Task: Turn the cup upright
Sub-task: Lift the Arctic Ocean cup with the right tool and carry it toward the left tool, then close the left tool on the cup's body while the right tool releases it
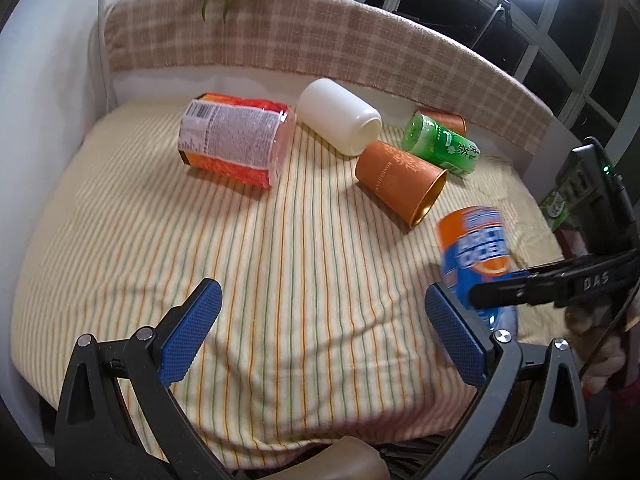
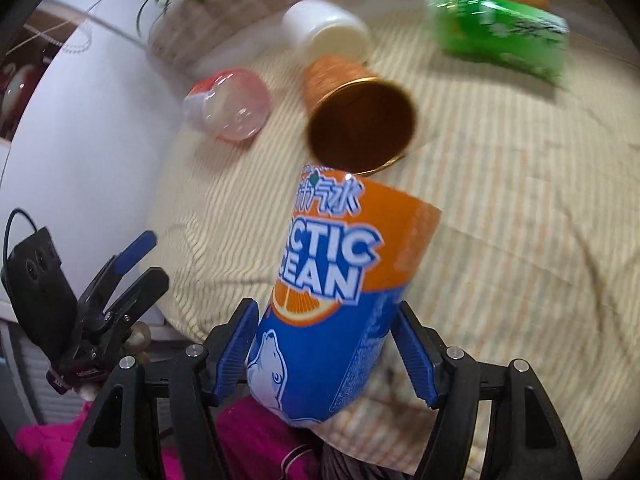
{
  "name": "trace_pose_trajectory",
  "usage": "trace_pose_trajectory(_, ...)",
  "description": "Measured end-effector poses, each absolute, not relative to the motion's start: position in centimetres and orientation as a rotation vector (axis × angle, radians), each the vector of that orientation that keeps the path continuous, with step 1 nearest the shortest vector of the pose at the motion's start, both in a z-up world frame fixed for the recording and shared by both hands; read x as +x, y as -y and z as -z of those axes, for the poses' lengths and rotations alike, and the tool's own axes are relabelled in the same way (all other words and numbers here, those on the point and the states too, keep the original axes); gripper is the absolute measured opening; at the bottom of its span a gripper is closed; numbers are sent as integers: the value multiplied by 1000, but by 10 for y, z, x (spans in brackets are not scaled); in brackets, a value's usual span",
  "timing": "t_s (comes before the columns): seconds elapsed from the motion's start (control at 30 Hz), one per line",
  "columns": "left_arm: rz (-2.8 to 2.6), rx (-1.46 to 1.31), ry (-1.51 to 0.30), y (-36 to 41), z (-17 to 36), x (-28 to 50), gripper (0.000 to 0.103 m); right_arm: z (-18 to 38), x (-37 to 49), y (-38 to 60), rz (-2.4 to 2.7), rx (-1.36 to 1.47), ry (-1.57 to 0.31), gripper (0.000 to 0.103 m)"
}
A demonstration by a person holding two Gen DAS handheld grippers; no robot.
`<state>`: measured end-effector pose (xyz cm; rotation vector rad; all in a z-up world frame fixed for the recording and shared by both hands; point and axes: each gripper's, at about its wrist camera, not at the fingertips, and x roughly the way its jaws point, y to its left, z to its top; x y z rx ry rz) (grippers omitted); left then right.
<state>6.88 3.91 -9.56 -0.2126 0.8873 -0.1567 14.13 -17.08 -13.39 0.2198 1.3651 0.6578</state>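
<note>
My right gripper [image 2: 326,354] pinches the orange-and-blue cup [image 2: 332,288] low on its blue end, one blue pad on each side, and the cup leans away from me, tilted to the right, over the near right part of the striped cloth [image 2: 500,208]. In the left wrist view the same cup [image 1: 474,248] sits at the right edge of the table, blurred, with my right gripper [image 1: 492,294] reaching in from the right across it. Whether its base touches the cloth I cannot tell.

My left gripper [image 1: 324,328] hangs over the near middle of the cloth [image 1: 280,240] with its jaws spread wide and nothing between them.

Just beyond the held cup lies the copper cup [image 2: 360,120] on its side, mouth toward me. Farther back lie the white cup [image 1: 340,122], the green bottle [image 1: 440,146], a second copper cup [image 1: 446,120] behind it, and at far left the labelled jar [image 1: 236,140], all on their sides. The wide near and left stretch of cloth holds only folds. A checked blanket [image 1: 320,36] drapes over the raised far edge.
</note>
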Motion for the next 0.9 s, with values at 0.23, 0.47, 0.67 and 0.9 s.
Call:
trace_pose_trajectory(0.23,187,-275,-914,-48,94,71,103,139,133,155,-679,227,-1348,75)
trace_pose_trajectory(0.47,223,-304,-936,-46,93,78,99,111,121,176,-602,213,-1213,82)
trace_pose_trajectory(0.67,277,-299,-941,-29,87,83,99,93,99,198,-455,145,-1082,86)
trace_pose_trajectory(0.9,400,-355,-993,-5,84,99,99,80,76,236,-334,152,-991,88)
